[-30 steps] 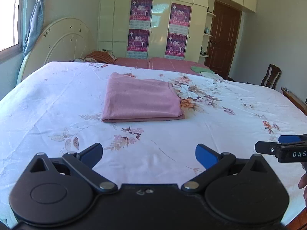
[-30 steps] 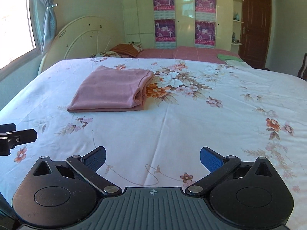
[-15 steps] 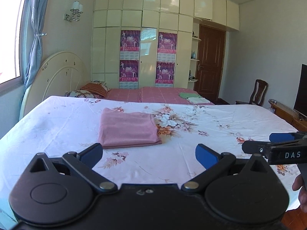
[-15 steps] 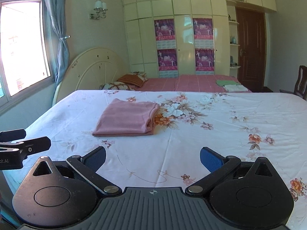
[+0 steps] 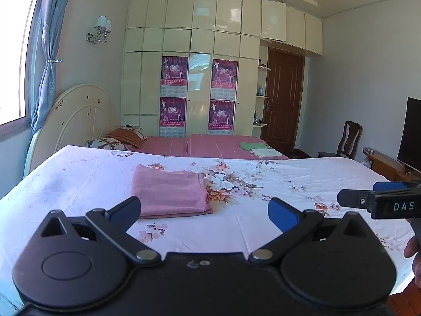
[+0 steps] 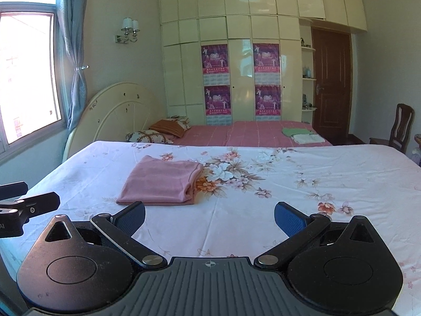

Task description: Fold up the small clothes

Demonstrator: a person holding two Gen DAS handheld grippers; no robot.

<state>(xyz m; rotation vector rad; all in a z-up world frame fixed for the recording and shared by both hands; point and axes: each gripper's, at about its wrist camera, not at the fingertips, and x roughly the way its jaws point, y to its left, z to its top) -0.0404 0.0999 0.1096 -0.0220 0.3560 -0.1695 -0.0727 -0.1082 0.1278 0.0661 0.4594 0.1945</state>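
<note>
A pink garment (image 5: 169,193) lies folded into a flat rectangle on the floral bed sheet (image 5: 263,223), left of centre. It also shows in the right wrist view (image 6: 163,184), with its folded layers at the right edge. My left gripper (image 5: 204,209) is open and empty, held above the near edge of the bed, short of the garment. My right gripper (image 6: 209,217) is open and empty, level with it. The right gripper also shows at the right in the left wrist view (image 5: 379,201).
The floral sheet (image 6: 289,197) covers the wide bed. Behind it are a pink striped bed (image 5: 210,144) with pillows (image 5: 126,137) and folded green and white cloths (image 5: 259,148), wardrobes, a door, a chair (image 5: 347,139) and a TV (image 5: 410,134) at right.
Both grippers have drawn back from the garment and tilted up, so more of the room shows. The folded garment has not moved. Both stay open.
</note>
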